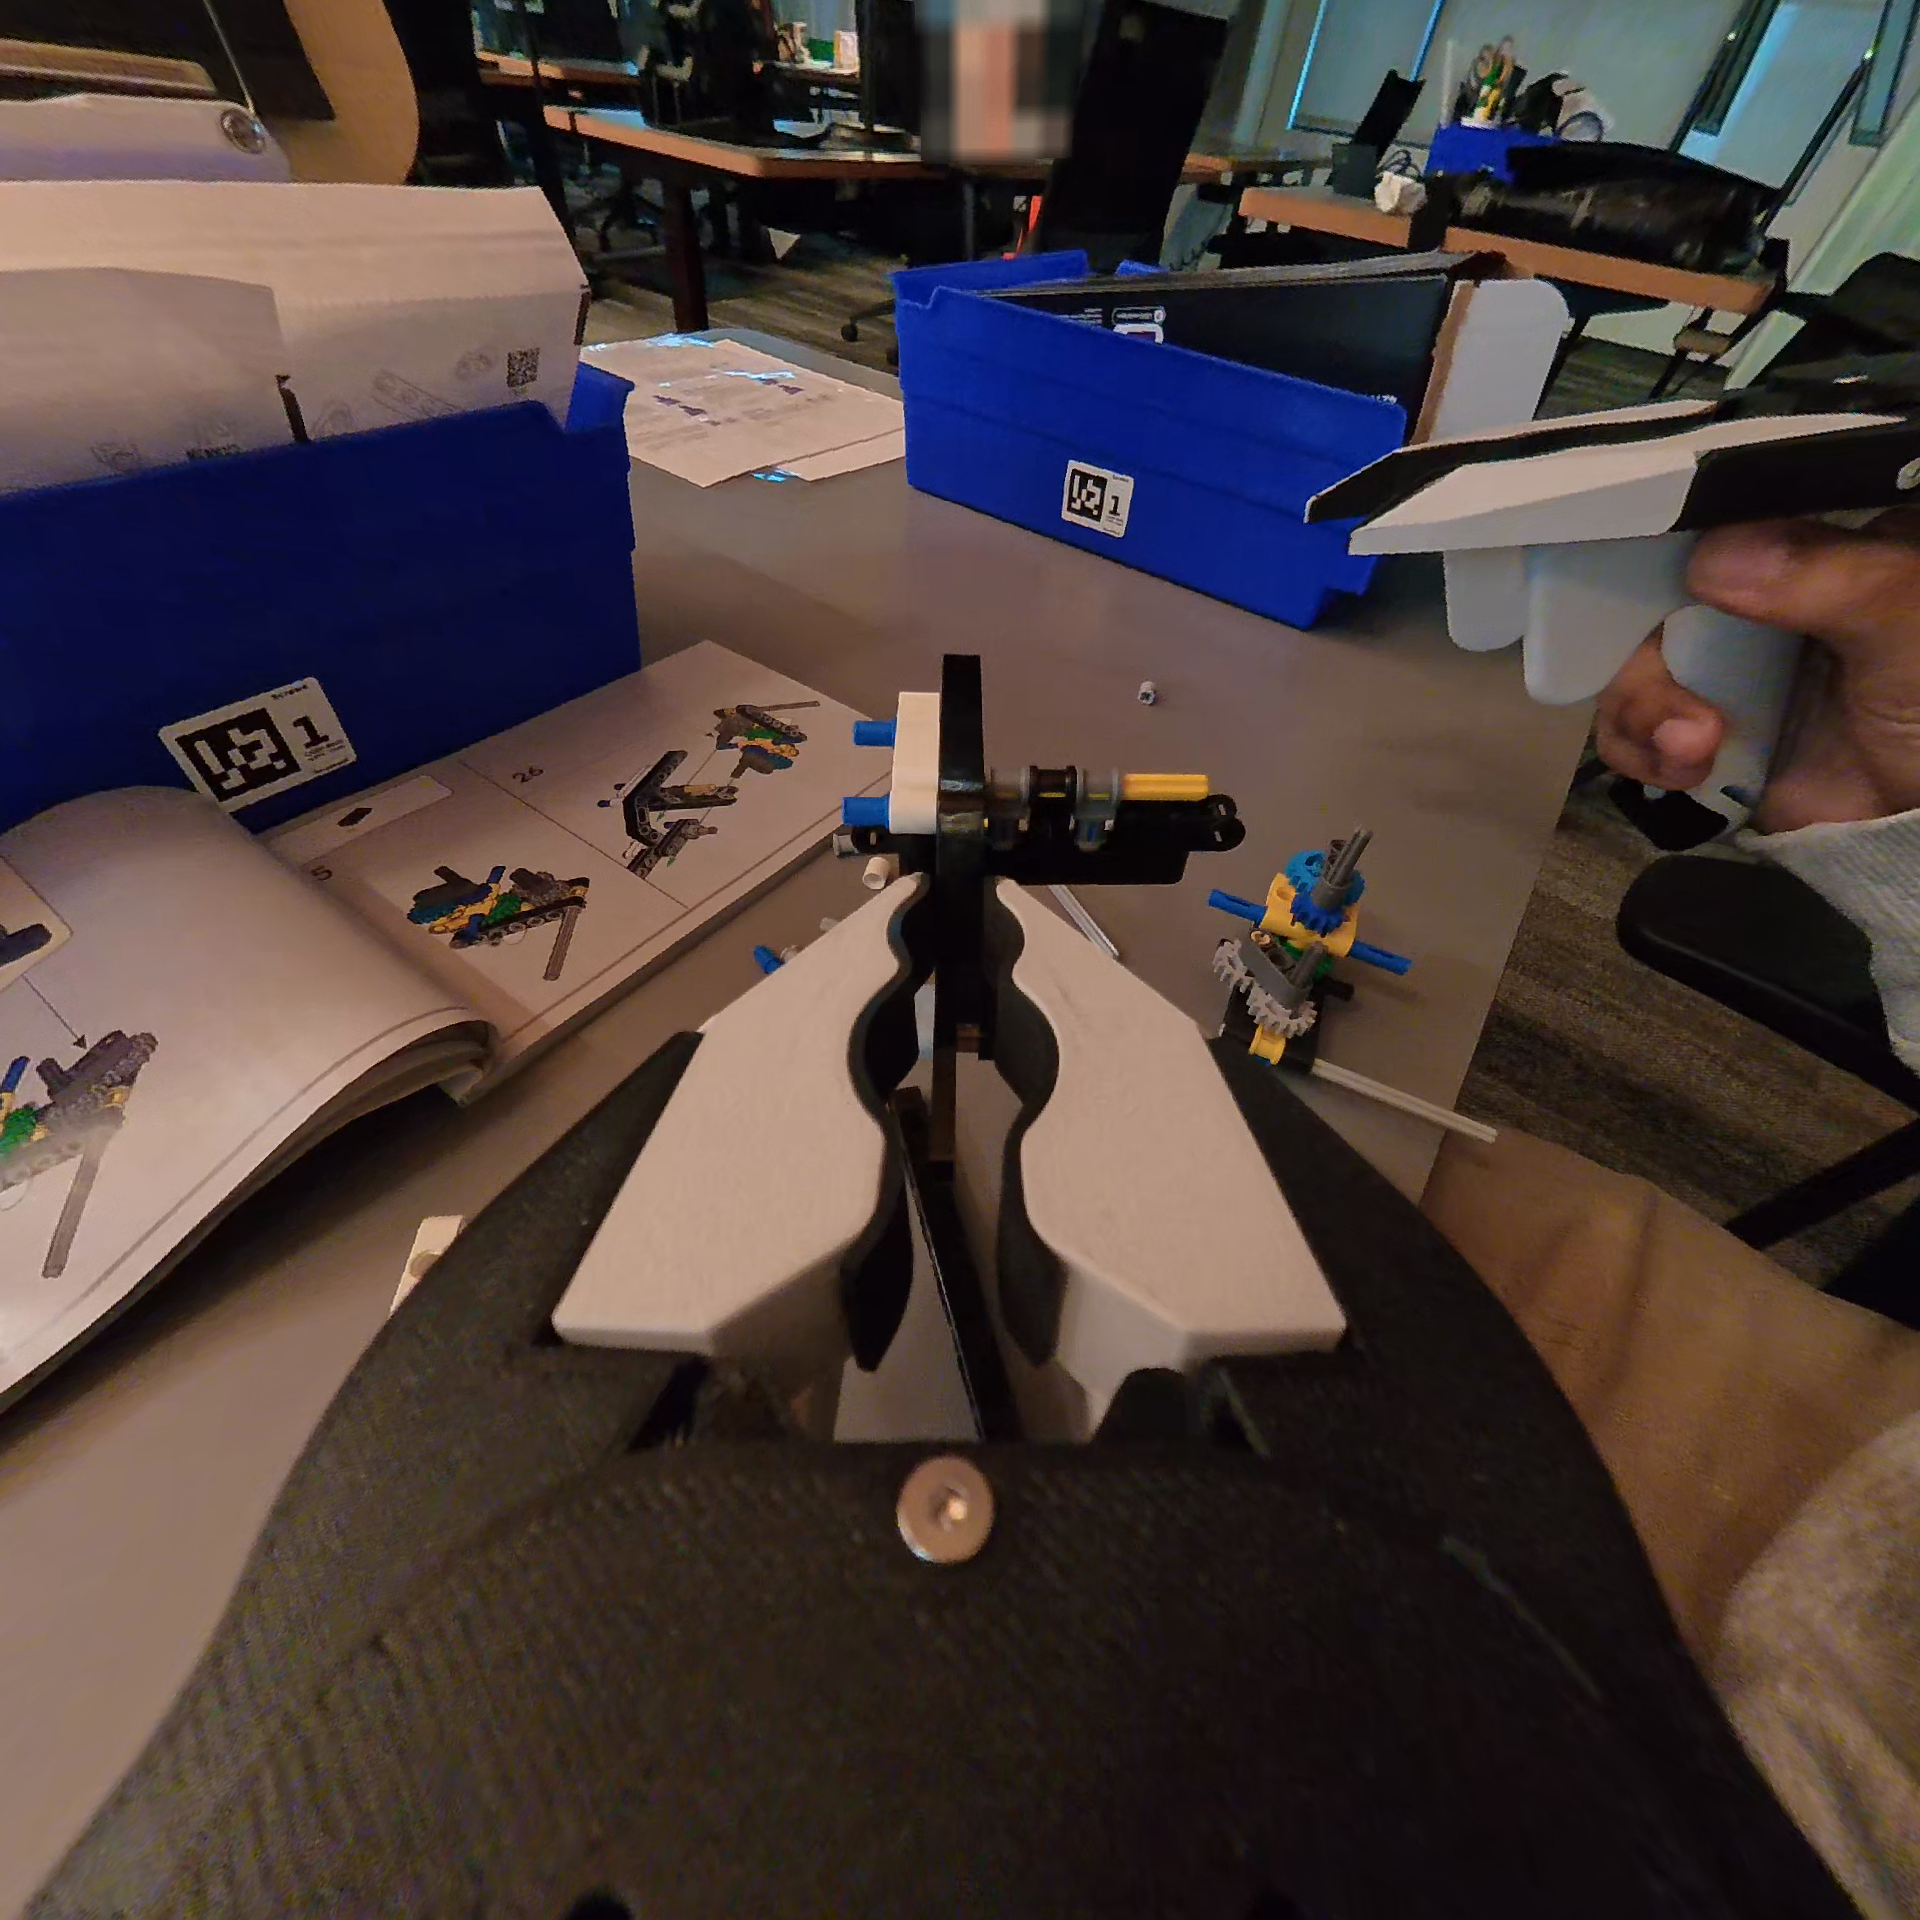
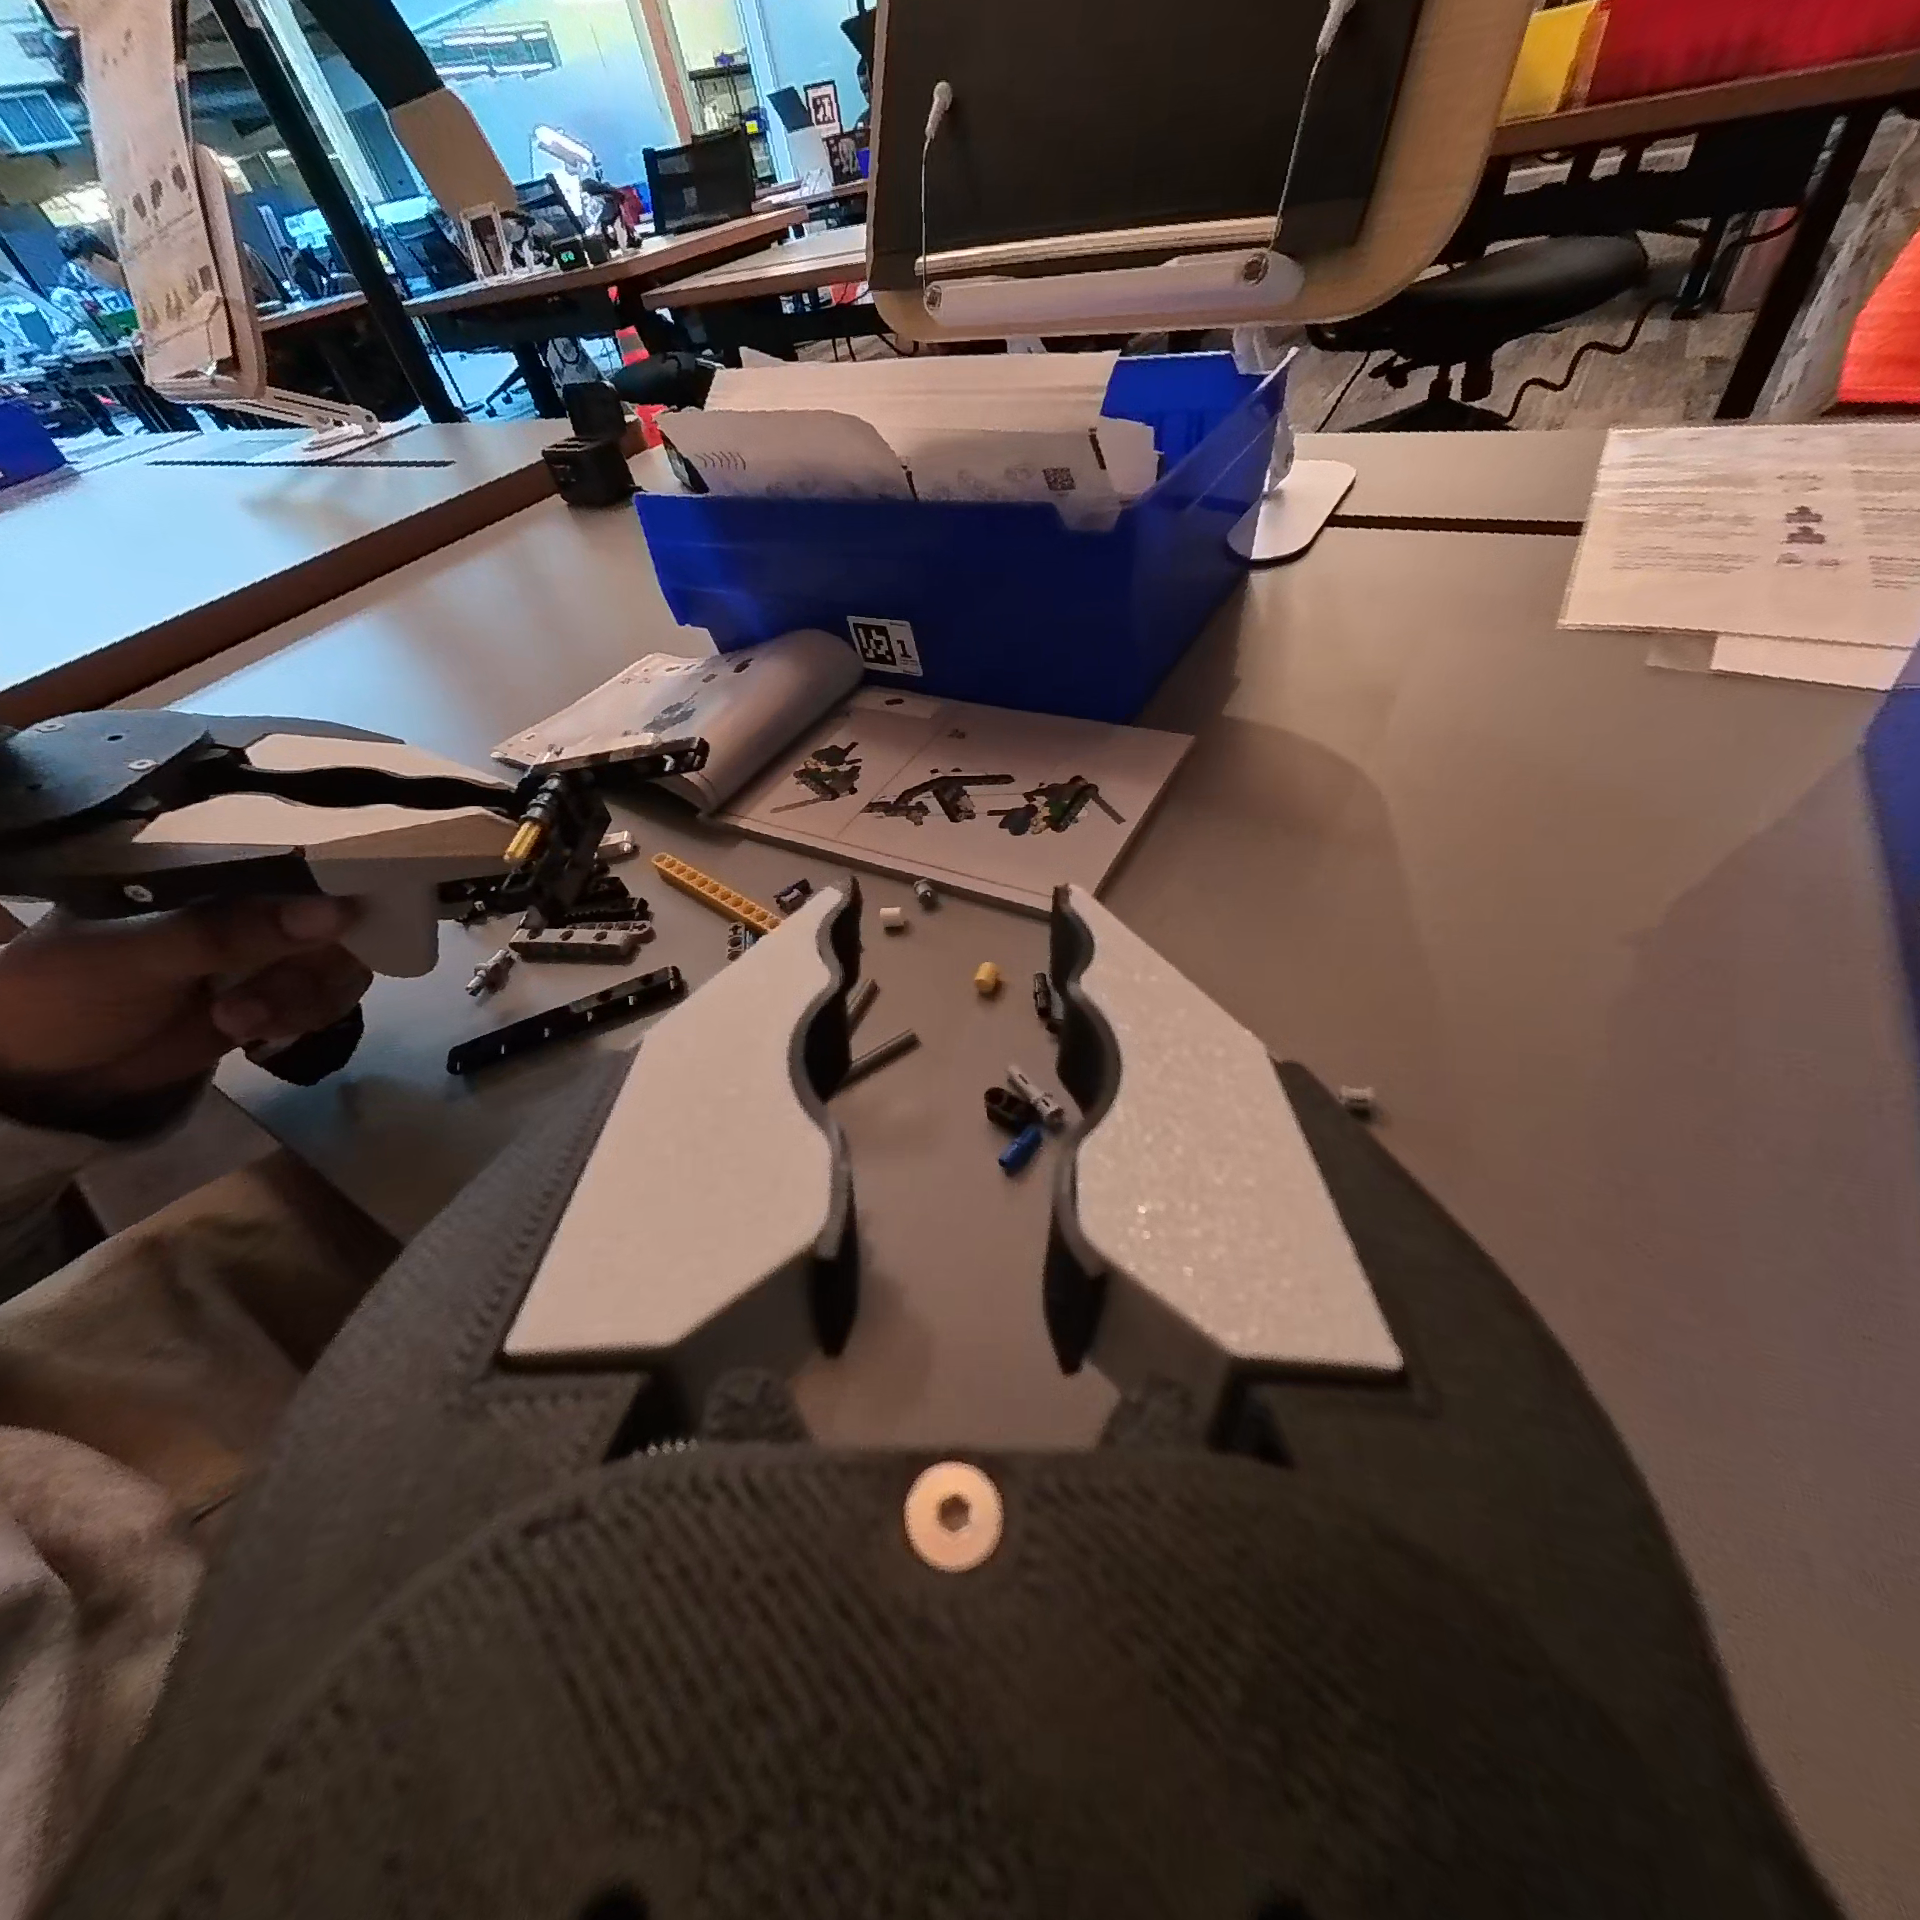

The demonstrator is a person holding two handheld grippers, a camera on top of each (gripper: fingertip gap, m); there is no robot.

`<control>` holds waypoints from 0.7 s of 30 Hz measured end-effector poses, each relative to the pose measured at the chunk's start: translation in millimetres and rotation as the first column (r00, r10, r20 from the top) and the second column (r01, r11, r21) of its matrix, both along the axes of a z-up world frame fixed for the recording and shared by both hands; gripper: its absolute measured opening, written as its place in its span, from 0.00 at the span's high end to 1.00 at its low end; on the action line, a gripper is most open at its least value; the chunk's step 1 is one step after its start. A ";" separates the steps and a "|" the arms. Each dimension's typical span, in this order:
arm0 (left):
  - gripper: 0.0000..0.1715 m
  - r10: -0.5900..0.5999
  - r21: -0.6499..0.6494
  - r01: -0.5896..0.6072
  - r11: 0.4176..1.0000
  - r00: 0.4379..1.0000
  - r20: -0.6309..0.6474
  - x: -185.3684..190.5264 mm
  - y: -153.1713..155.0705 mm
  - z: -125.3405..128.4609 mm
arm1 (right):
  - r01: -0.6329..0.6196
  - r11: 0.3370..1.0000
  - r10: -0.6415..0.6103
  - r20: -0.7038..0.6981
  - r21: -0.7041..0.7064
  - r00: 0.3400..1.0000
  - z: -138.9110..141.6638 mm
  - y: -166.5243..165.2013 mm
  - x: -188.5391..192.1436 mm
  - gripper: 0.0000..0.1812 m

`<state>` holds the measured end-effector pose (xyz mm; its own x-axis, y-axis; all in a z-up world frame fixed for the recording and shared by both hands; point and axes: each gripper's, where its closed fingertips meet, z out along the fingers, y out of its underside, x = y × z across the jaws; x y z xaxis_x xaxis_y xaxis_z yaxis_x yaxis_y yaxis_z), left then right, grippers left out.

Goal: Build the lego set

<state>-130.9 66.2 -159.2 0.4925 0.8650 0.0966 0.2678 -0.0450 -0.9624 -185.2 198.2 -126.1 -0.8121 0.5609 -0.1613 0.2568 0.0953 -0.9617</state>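
Note:
My left gripper [image 1: 958, 894] is shut on a black lego assembly [image 1: 1023, 805] with a white block, blue pins and a yellow axle, held above the table. It also shows in the right wrist view [image 2: 566, 821], where the left gripper [image 2: 499, 821] is at the left. My right gripper [image 2: 956, 914] is open and empty, hovering over loose pieces: a yellow beam [image 2: 717, 891], a black beam [image 2: 566, 1020], a small yellow bush [image 2: 987, 977] and a blue pin [image 2: 1020, 1148]. The right gripper [image 1: 1340, 520] appears at the upper right of the left view. A small gear sub-assembly [image 1: 1294, 956] stands on the table.
An open instruction booklet [image 1: 436, 883] lies left of centre, also in the right wrist view [image 2: 935, 790]. A blue bin [image 1: 312, 582] with paper bags stands behind it [image 2: 935, 582]. A second blue bin [image 1: 1122, 457] is at the back. Printed sheets [image 2: 1756, 540] lie far right. My right fingertips sit around 15 cm from my left ones.

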 end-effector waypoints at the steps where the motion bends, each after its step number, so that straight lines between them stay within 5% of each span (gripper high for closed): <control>1: 0.97 0.000 0.000 0.000 1.000 1.000 0.000 0.0 0.0 -0.1 | 0.002 1.000 -0.002 -0.001 0.001 1.000 -0.3 0.3 -0.3 0.81; 17: 0.97 0.016 0.007 -0.016 1.000 1.000 -0.001 -1.3 -4.2 0.9 | 0.031 0.992 -0.014 -0.145 0.121 0.989 -0.4 -11.0 7.0 0.80; 21: 0.97 0.030 0.005 -0.030 1.000 1.000 -0.008 -1.9 -9.0 2.8 | -0.056 0.995 0.068 -0.142 0.085 0.988 5.0 -25.6 33.5 0.87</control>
<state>-132.8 57.2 -156.4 0.4675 0.8787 0.0966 0.2609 -0.0328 -0.9648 -151.7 172.6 -121.1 -0.8569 0.5154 0.0036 0.1073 0.1853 -0.9768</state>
